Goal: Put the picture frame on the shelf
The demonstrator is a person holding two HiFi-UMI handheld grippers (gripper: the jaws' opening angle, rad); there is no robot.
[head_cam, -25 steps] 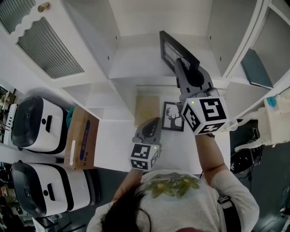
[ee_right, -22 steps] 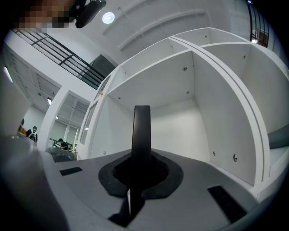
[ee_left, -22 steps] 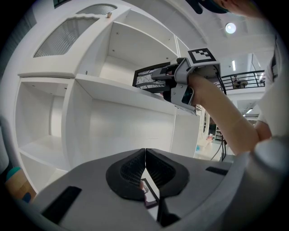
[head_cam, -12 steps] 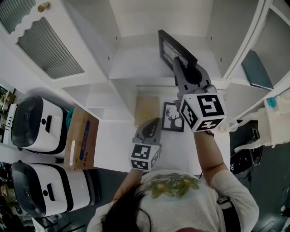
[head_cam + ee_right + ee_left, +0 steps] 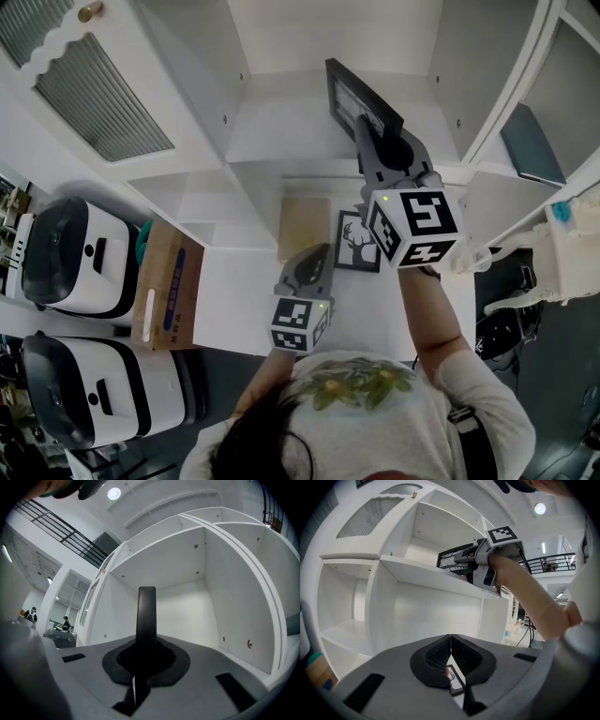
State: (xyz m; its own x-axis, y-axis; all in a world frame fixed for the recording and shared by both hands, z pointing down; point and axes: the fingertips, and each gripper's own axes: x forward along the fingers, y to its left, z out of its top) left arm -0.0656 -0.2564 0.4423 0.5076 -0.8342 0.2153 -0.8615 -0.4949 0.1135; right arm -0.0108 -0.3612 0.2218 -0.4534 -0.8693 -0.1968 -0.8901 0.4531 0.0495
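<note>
Here, right gripper (image 5: 145, 656): jaws clamped on the thin edge of the picture frame (image 5: 146, 613), pinching it edge-on so it stands upright.
Picture frame: held upright inside the upper compartment of the shelf (image 5: 272, 141), towards its right side; whether its bottom edge touches the board, I cannot tell.
Why this grip: probably so the frame can be set down standing.
Left gripper (image 5: 451, 641): jaws together on nothing, parked low, out of the way.
Around: a deer picture (image 5: 352, 242) and a wooden board (image 5: 305, 225) on the lower surface, a cardboard box (image 5: 169, 286) further left.
In the way: nothing inside the compartment; only its right wall stands near.
</note>
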